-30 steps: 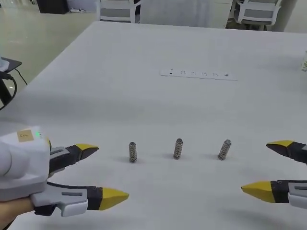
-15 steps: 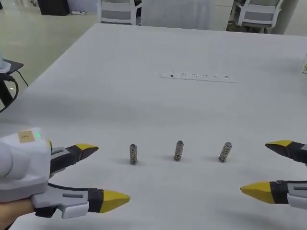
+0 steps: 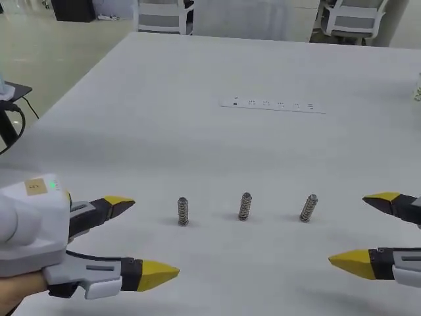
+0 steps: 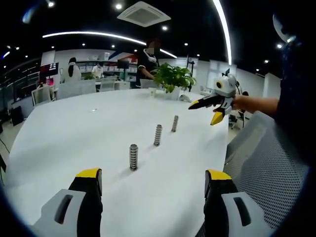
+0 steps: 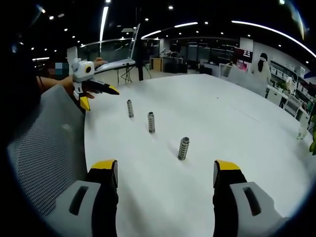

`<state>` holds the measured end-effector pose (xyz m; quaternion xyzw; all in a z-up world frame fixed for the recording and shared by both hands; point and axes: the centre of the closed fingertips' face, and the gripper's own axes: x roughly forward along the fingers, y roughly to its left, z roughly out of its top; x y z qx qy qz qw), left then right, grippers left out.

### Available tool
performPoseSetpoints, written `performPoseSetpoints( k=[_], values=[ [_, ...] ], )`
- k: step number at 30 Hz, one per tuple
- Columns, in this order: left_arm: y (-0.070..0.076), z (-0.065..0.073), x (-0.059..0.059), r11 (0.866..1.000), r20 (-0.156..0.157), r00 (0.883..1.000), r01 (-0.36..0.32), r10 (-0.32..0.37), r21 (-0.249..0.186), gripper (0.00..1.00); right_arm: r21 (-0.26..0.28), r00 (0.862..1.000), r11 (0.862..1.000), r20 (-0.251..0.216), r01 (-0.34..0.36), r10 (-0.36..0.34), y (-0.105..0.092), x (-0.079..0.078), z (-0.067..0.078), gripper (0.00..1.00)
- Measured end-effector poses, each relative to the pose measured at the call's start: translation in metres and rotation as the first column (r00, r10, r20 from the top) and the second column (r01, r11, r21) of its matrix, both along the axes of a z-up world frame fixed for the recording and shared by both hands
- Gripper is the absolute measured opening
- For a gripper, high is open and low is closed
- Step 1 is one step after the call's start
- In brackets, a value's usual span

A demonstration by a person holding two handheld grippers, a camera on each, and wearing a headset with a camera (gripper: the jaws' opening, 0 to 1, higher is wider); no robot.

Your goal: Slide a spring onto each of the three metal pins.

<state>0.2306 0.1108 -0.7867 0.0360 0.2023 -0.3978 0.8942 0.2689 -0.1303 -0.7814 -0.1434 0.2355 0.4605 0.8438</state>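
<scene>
Head view has the broad white tabletop [image 3: 197, 145] running wide and bare ahead of me, its far edge up by two grey office chairs [image 3: 161, 16] and its left edge slanting down beside the pale floor [image 3: 52, 46]. A flat white power strip [image 3: 271, 104] is set into the surface well beyond the work, so there is open room on every side of the row.

Three small coiled steel springs stand upright in a line across the middle: the left spring [image 3: 183, 211], the middle spring [image 3: 245, 206] and the right spring [image 3: 308, 207], evenly spaced and apart from one another. Each seems to sit over a metal pin, though the pins are too small for me to be sure.

My left gripper [image 3: 152, 236] hovers low at the left. Its yellow-tipped fingers [image 3: 154, 271] are spread wide and hold nothing. The left spring stands near the tips, apart from them.

My right gripper [image 3: 348, 229] hangs at the right, its fingers [image 3: 355, 261] equally wide apart and empty. The right spring is near their tips and clear of them.

Left gripper view has the row running away from me toward the right gripper, with a grey mesh chair back [image 4: 266, 163] beside the tabletop's near edge. Right gripper view puts the nearest spring ahead of my fingers, about midway between them.
</scene>
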Motion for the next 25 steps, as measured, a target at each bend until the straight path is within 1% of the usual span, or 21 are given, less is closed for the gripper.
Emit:
performPoseSetpoints(
  k=[15,25],
  values=[
    [-0.0004,0.0008,-0.0003,1.0,0.001,1.0,0.0,0.0,0.003,0.82,-0.008,1.0,1.0,-0.003,-0.001,0.001,-0.0006,-0.0003,-0.0018,0.79],
    [-0.0009,0.0004,-0.0005,1.0,0.0,1.0,0.003,-0.003,0.005,0.82,-0.009,1.0,1.0,-0.001,-0.001,0.001,-0.0004,0.0002,-0.0003,0.79]
  ],
)
